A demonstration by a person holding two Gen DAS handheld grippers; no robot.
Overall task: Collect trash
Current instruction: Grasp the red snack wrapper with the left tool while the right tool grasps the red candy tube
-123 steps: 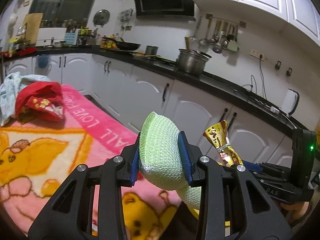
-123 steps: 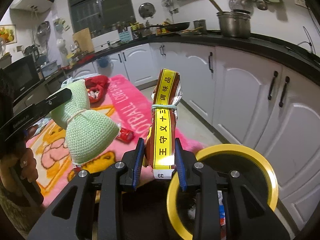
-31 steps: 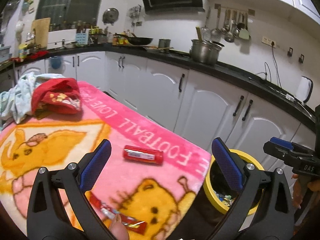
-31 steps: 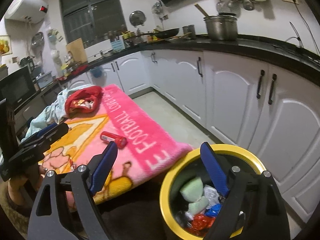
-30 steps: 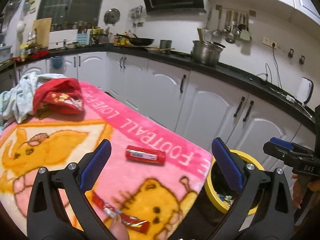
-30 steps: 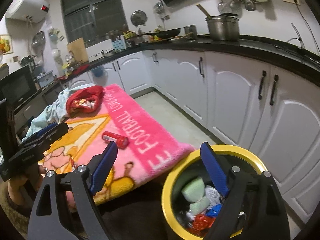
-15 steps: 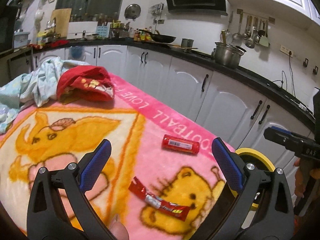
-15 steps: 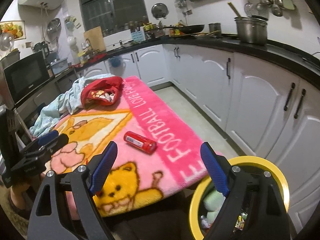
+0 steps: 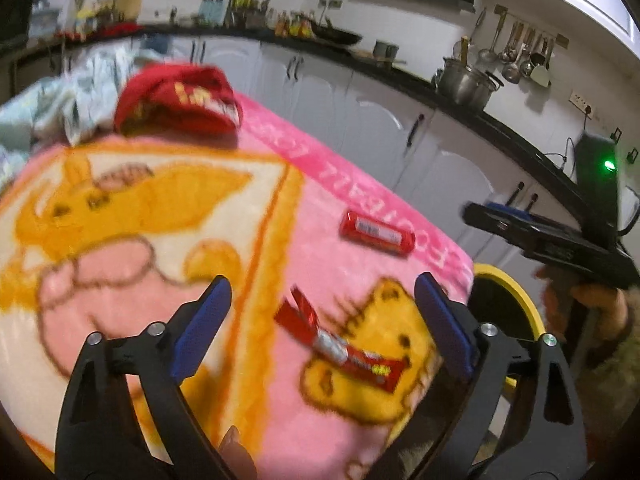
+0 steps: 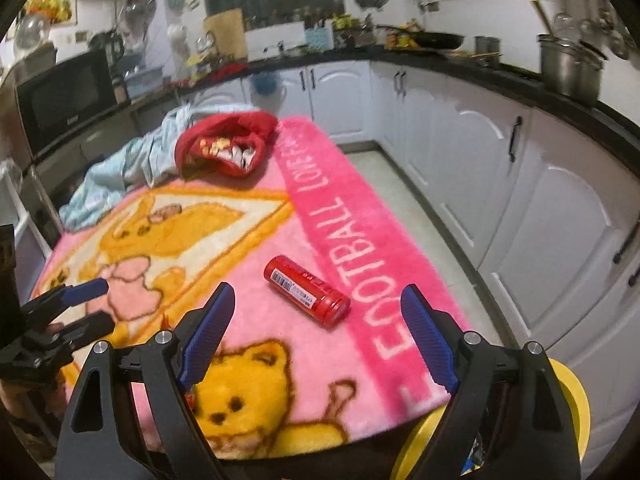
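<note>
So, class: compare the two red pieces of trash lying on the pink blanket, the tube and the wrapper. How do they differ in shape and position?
The red tube is a rounded, solid cylinder; the red wrapper is flat and crinkled, with a silvery band. The red tube lies near the blanket's pink lettered border; the red wrapper lies on the yellow bear. The right gripper faces the red tube, the left gripper the red wrapper. Both are red and unheld.

Left gripper (image 9: 320, 320) hangs over the pink cartoon-bear blanket (image 9: 168, 216), jaws wide though they've just been narrowing, nothing pinched, a crumpled red snack wrapper (image 9: 344, 350) lying in the gap. Beyond it lies a red cylindrical tube (image 9: 376, 235). At right, the yellow-rimmed bin (image 9: 516, 300) and the right gripper (image 9: 472, 212).
</note>
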